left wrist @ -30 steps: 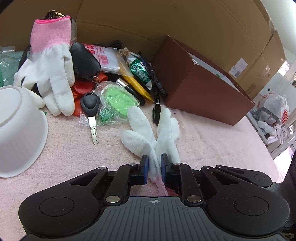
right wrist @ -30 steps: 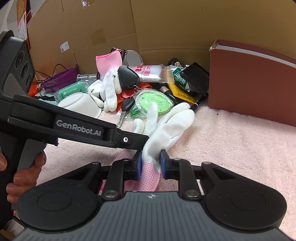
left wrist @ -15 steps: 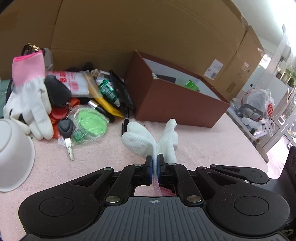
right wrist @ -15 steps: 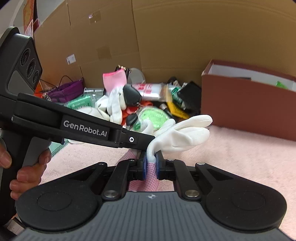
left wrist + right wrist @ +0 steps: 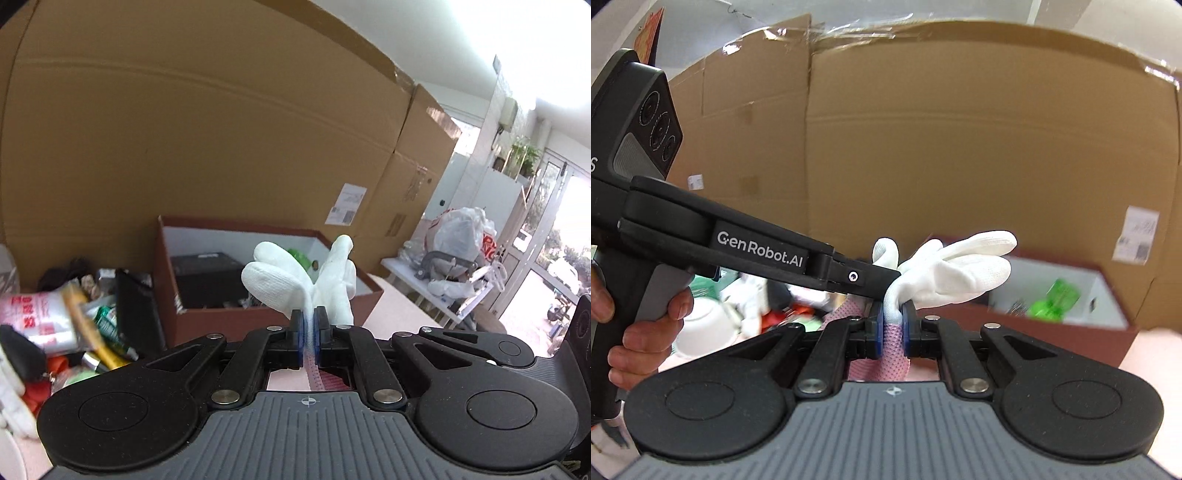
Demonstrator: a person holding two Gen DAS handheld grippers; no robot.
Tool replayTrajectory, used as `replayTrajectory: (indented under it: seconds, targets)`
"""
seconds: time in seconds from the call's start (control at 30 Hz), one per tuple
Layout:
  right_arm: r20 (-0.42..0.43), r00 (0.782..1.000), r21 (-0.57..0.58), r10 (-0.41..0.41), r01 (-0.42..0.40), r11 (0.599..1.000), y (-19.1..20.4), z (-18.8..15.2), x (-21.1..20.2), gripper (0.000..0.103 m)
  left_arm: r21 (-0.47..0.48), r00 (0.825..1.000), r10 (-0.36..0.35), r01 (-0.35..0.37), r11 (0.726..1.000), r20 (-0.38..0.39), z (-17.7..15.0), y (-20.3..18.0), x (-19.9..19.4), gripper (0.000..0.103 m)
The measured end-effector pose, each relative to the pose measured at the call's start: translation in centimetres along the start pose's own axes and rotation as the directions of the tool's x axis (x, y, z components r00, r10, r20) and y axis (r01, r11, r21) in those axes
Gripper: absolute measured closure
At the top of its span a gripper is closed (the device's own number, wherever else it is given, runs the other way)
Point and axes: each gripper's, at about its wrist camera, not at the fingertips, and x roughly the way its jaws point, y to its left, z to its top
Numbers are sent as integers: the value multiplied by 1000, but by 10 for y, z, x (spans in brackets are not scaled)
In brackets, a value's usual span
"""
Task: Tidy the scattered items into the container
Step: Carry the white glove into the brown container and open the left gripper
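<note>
Both grippers have lifted the glove [image 5: 295,280] off the worktop toward the box [image 5: 229,258]; left gripper [image 5: 309,332] and right gripper [image 5: 891,328] each clamp its pink cuff, jaws nearly closed. It hangs just short of the box. One glove held, one box.

The right gripper [image 5: 891,325] pinches the pink knitted cuff of a white fabric glove [image 5: 955,271]; behind, slightly blurred, stands an open brown cardboard box [image 5: 1071,325].
</note>
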Motion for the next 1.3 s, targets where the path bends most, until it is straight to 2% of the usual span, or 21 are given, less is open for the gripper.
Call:
replayTrajectory:
  seconds: [0.2, 0.27, 0.3, 0.47, 0.83, 1.13, 1.17, 1.2, 1.23, 1.27, 1.3]
  targets:
    - [31, 997, -35, -77, 78, 996, -40, 28, 17, 92, -7, 999, -47, 47, 999, 4, 38, -7, 45, 95]
    - [21, 996, -26, -86, 87, 996, -57, 35, 27, 91, -7, 999, -48, 48, 999, 8, 46, -8, 61, 94]
    - [14, 996, -17, -87, 87, 996, -65, 39, 28, 91, -2, 999, -48, 48, 999, 9, 49, -9, 68, 89]
    - [-23, 994, 4, -106, 106, 994, -89, 45, 50, 91, 20, 999, -38, 38, 999, -6, 60, -6, 105, 88]
    - [-110, 991, -27, -79, 76, 997, -119, 24, 108, 91, -36, 994, -2, -1, 999, -109, 58, 35, 167, 88]
    - [-148, 988, -38, -54, 49, 998, -129, 9, 133, 90, -40, 989, 13, -19, 999, -145, 54, 51, 189, 84]
    - [-150, 987, -37, -54, 49, 998, -129, 8, 135, 89, -42, 989, 21, -27, 999, -144, 54, 52, 190, 76]
    - [-152, 987, -40, -53, 48, 998, -129, 7, 136, 89, -44, 989, 30, -37, 998, -141, 53, 53, 189, 57]
    - [-153, 986, -45, -59, 53, 998, -128, 6, 137, 82, -51, 989, 42, -49, 998, -139, 52, 55, 189, 43]
    - [-152, 986, -52, -72, 65, 997, -127, 5, 138, 69, -66, 990, 59, -68, 996, -131, 51, 57, 187, 19]
    - [-146, 986, -57, -86, 79, 995, -126, 4, 137, 62, -84, 990, 80, -90, 992, -118, 49, 58, 185, 11]
